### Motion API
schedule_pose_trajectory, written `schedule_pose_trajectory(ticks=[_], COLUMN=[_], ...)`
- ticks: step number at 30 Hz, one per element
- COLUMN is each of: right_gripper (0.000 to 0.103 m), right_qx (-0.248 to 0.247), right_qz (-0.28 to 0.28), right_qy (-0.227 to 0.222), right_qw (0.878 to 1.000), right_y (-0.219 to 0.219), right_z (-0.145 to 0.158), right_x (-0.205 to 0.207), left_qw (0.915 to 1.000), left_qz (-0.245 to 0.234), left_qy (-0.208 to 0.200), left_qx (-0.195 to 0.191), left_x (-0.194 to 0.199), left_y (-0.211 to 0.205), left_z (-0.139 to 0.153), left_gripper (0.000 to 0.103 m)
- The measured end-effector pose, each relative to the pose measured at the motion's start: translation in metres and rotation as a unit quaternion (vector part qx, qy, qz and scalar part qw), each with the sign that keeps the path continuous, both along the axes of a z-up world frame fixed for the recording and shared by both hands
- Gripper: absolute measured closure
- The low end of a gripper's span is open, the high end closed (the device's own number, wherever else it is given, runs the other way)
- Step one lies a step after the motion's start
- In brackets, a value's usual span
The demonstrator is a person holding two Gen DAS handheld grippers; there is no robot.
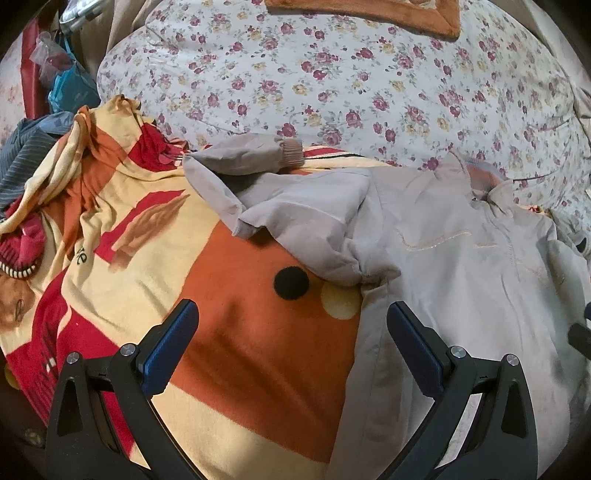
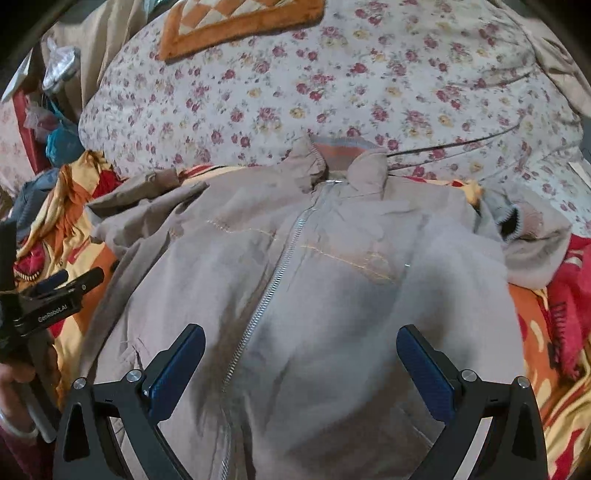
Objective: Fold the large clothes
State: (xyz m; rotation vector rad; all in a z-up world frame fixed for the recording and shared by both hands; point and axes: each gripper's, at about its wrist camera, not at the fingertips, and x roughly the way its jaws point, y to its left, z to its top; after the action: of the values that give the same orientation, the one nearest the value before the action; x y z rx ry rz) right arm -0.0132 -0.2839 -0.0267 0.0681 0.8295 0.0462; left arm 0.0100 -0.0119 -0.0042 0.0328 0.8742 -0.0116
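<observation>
A beige zip-up jacket [image 2: 295, 280] lies front-up on a patterned fleece blanket [image 1: 258, 332], its collar [image 2: 347, 162] toward 12 o'clock against a floral quilt [image 2: 332, 81]. The zip [image 2: 273, 280] runs closed down the middle, slanting toward 7 o'clock. One sleeve [image 1: 236, 166] is already bent back across the shoulder, its ribbed cuff [image 1: 290, 149] pointing to 1 o'clock in the left wrist view; the other sleeve [image 2: 524, 243] bunches at 3 o'clock in the right wrist view, cuff turned in on itself

The step in hand looks like gathering the sides inward. The left gripper [image 1: 291, 321] hangs over the jacket's side seam [image 1: 365, 332], jaws spread wide with nothing between them; the right gripper [image 2: 301, 347] hovers over the chest, jaws likewise released and empty. To do this well, I'd judge each should pinch a single outer edge, not a wad of layers, and the crumpled sleeve at 3 o'clock wants flattening over the chest before the body is folded, or the bulk will sit lumpy. The cloth looks thin and creased, so it may drag rather than lift cleanly; the fleece beneath could cling to it

Around: an orange-bordered mat [image 2: 240, 22] on the quilt at 12 o'clock, a heap of other clothes [image 1: 26, 177] at 9 o'clock, and bags [image 1: 70, 85] at 10 o'clock. The heap crowds the blanket's left side, leaving little spare room there for spreading a sleeve
</observation>
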Motion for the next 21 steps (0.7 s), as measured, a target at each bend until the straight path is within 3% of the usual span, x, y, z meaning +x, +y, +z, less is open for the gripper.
schedule_pose_trajectory(ticks=[10,21], right_gripper=[0.0,0.0], right_qx=[-0.019,-0.023], right_qz=[0.011,-0.016], right_qy=[-0.013,-0.038], right_qw=[1.0,0.999], right_y=[0.016,0.003], right_z=[-0.015,-0.019], right_x=[0.017,0.014], left_qw=[0.9995,0.9998], left_qz=[0.019,0.015], left_qy=[0.015,0.009], left_qx=[-0.02,0.001], left_x=[0.011,0.013], left_y=[0.006,0.001], left_z=[-0.011,-0.016], left_gripper=[0.001,0.001])
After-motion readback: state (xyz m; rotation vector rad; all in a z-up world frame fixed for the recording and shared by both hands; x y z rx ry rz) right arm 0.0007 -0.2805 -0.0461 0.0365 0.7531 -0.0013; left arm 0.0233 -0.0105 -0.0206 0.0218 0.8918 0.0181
